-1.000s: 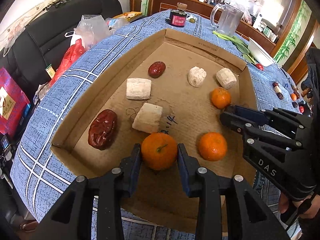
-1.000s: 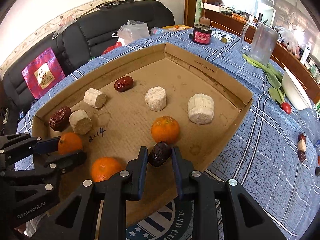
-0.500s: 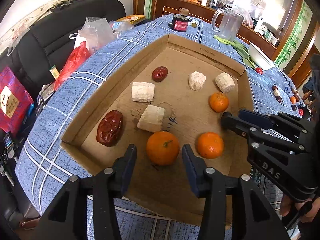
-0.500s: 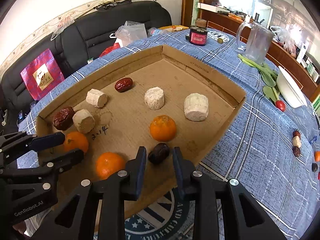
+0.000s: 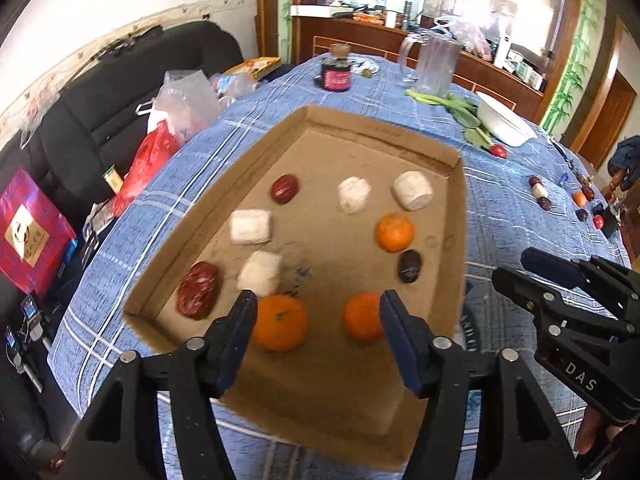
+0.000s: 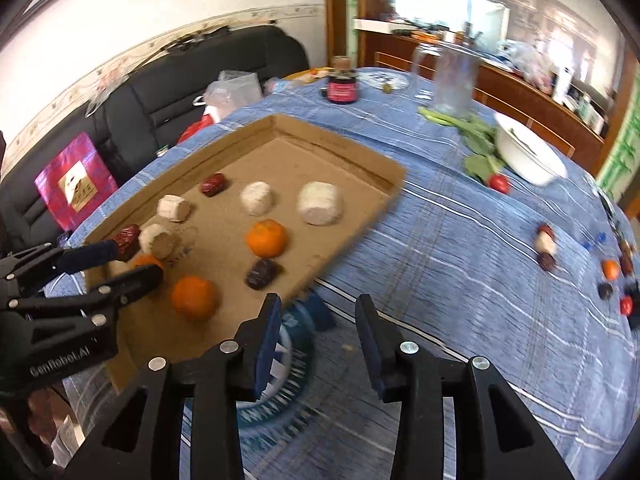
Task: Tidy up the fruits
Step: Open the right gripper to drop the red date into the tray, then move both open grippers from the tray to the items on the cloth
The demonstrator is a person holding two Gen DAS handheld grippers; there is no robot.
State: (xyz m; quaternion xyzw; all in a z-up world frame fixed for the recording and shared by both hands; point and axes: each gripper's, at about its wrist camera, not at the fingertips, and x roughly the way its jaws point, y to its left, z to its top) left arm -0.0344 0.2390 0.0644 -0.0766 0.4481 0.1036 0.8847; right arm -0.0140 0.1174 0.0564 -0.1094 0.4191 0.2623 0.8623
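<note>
A cardboard tray (image 5: 216, 208) on the blue tablecloth holds three oranges, red dates, a dark date (image 5: 410, 266) and several white chunks. My left gripper (image 5: 320, 320) hangs above the tray's near end with its jaws opening. The front orange (image 5: 280, 328) and a second orange (image 5: 362, 316) lie on the tray floor in the gap, untouched by the pads. My right gripper (image 6: 318, 312) is over the tablecloth just off the tray's (image 6: 340, 136) near corner, jaws opening with nothing between them. The dark date (image 6: 262, 274) lies in the tray ahead of it.
A glass pitcher (image 5: 434, 62), a dark jar (image 5: 336, 74), a white bowl (image 5: 506, 128) and greens stand at the far end. Small loose fruits (image 6: 546, 246) lie on the cloth to the right. A black sofa (image 5: 120, 92) with bags is on the left.
My left gripper let go of the front orange, widened and rose. My right gripper let go of the dark date, which now lies in the tray, and drew back to the right.
</note>
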